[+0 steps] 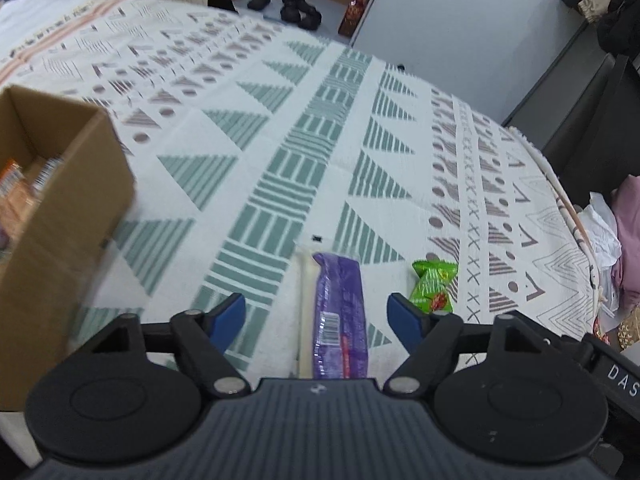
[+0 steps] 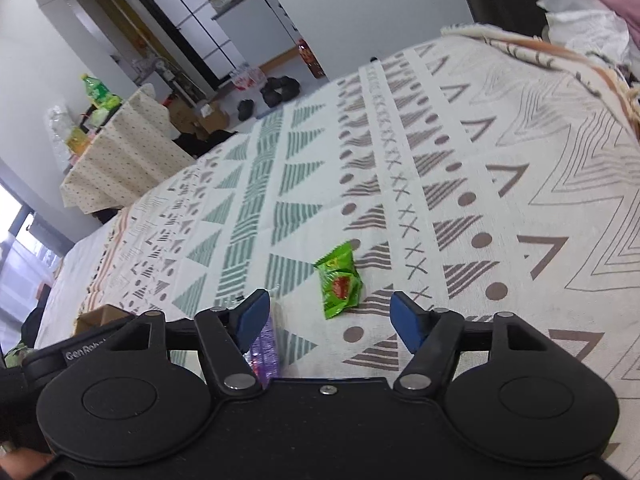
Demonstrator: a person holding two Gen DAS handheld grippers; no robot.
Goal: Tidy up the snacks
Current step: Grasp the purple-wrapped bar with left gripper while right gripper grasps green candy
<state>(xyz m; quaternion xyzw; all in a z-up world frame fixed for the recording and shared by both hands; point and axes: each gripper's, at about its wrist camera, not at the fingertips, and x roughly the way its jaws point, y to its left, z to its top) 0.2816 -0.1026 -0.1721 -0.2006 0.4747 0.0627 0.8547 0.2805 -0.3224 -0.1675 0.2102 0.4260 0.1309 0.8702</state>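
A purple snack pack lies lengthwise on the patterned cloth, with a white stick-shaped pack along its left side. My left gripper stands open over them, blue pads clear of both. A green snack packet lies just right of its right pad. In the right wrist view the green packet lies between and slightly beyond my right gripper, which is open and not touching it. The purple pack shows behind its left finger. A cardboard box holding orange packets stands at the left.
The cloth's right edge drops off beside pink and white fabric. Shoes and a small box lie on the floor beyond the far edge. A covered side table with a green bottle stands at the far left.
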